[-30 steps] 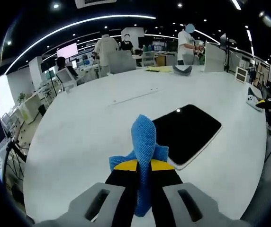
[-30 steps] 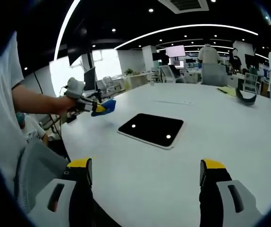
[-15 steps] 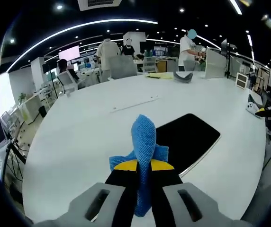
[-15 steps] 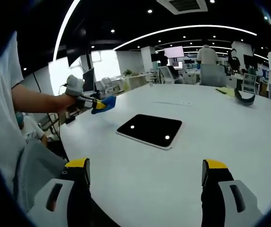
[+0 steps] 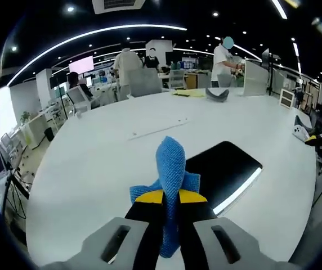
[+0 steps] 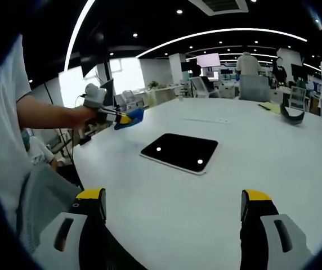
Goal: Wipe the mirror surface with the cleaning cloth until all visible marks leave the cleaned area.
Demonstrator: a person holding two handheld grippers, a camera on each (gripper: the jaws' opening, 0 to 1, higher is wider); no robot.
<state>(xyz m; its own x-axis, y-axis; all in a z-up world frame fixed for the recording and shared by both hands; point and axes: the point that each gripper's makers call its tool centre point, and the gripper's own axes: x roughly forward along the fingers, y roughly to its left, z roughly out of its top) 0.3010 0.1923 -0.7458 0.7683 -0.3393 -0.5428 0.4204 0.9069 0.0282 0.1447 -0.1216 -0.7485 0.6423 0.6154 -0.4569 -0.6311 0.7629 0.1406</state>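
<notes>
Okay, my left gripper (image 5: 170, 198) is clamped on the blue cloth (image 5: 171, 163), above the mirror (image 6: 179, 152); right gripper (image 6: 172, 211) spread, idle. I'd lower flat, wipe overlapping strokes.

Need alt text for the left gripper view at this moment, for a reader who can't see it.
The left gripper, jaws shut on a blue cloth, is held above a white table, with a dark rectangular mirror lying flat just beyond the cloth. People stand at desks in an open office behind the table.
</notes>
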